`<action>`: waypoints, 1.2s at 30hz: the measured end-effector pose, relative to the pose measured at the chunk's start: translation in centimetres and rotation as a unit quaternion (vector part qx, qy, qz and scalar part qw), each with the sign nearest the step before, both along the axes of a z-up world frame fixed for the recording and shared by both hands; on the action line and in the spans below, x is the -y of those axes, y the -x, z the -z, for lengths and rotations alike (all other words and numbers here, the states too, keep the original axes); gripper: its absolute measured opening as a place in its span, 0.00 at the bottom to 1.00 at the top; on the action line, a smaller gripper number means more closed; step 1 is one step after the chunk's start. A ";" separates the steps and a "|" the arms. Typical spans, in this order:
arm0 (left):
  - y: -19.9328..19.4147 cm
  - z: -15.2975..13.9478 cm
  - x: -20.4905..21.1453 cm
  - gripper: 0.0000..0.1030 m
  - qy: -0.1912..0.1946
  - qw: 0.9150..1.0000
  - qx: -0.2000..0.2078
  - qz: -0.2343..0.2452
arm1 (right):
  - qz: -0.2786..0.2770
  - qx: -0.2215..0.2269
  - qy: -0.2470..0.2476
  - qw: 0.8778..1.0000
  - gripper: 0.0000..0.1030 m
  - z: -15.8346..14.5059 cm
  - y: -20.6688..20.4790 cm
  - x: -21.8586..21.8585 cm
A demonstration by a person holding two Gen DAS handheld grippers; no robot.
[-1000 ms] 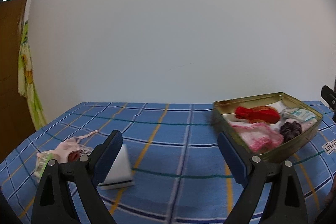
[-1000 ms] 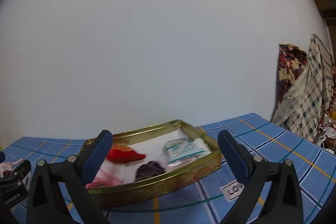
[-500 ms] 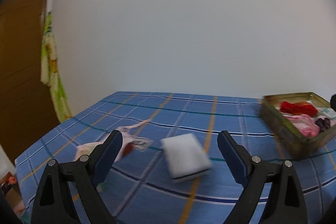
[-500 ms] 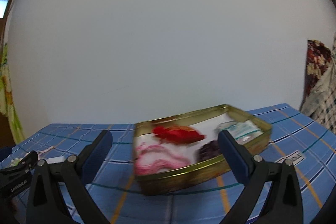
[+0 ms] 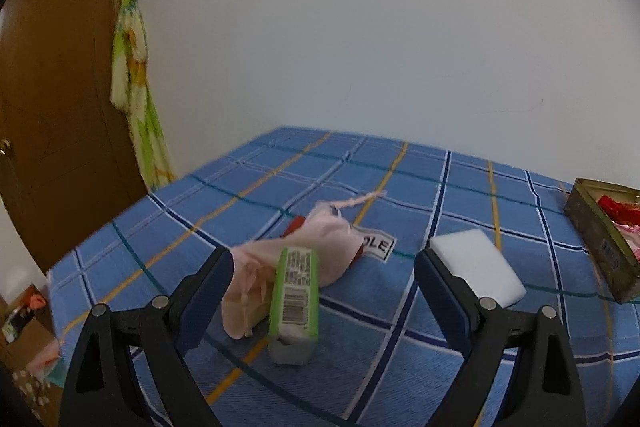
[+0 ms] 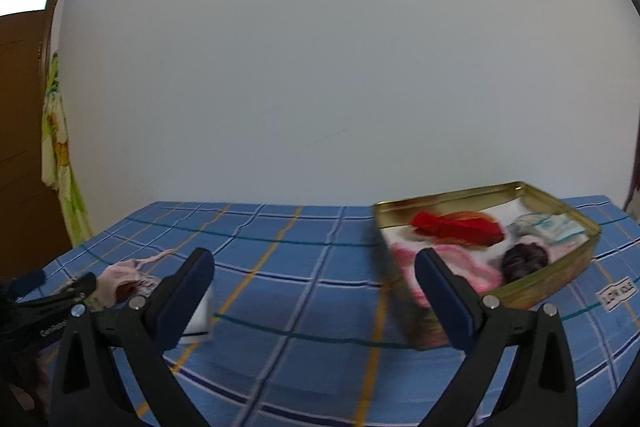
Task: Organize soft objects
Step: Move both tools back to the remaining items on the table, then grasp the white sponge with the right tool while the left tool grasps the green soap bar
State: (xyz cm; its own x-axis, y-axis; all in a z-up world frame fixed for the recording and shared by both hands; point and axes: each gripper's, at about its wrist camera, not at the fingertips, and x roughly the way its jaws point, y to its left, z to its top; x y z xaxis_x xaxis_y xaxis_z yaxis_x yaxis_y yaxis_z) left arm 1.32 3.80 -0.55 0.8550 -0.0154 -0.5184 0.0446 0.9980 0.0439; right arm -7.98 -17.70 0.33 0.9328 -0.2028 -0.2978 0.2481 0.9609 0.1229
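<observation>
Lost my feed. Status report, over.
Left hand-held gripper open, empty, facing green packet and pink cloth. Right hand-held gripper open, empty. White sponge loose; tin part-filled. Nothing blocking.

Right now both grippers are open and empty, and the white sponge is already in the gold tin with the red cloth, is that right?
Not quite: the white sponge lies on the blue checked tablecloth, outside the gold tin, as the left wrist view shows. The left gripper and right gripper are open and empty; the red cloth is in the tin.
</observation>
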 end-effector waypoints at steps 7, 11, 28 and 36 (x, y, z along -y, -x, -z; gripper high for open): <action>-1.9 1.3 -1.6 0.91 0.059 0.995 -0.069 0.029 | -0.033 -0.021 -0.013 0.999 0.99 0.3 -2.1 -2.4; -2.8 2.3 -2.8 0.73 0.091 0.989 -0.110 0.031 | -0.047 -0.039 -0.010 0.998 0.99 0.6 -3.3 -3.5; -1.0 2.1 -6.6 0.28 0.168 0.980 -0.101 0.031 | -0.091 -0.209 -0.027 0.973 0.89 3.9 -11.5 -7.2; 1.2 0.3 -7.2 0.28 0.154 0.987 -0.030 0.018 | -0.123 -0.280 -0.028 0.952 0.69 5.8 -14.0 -8.6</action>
State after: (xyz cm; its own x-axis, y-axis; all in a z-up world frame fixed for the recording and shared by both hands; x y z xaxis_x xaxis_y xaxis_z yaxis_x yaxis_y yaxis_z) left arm 0.10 10.98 -0.88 0.8188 -0.2100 -0.5343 0.0735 0.9614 -0.2653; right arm 6.01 -9.08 -5.52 0.6418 0.0326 -0.7661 0.0572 0.9943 0.0902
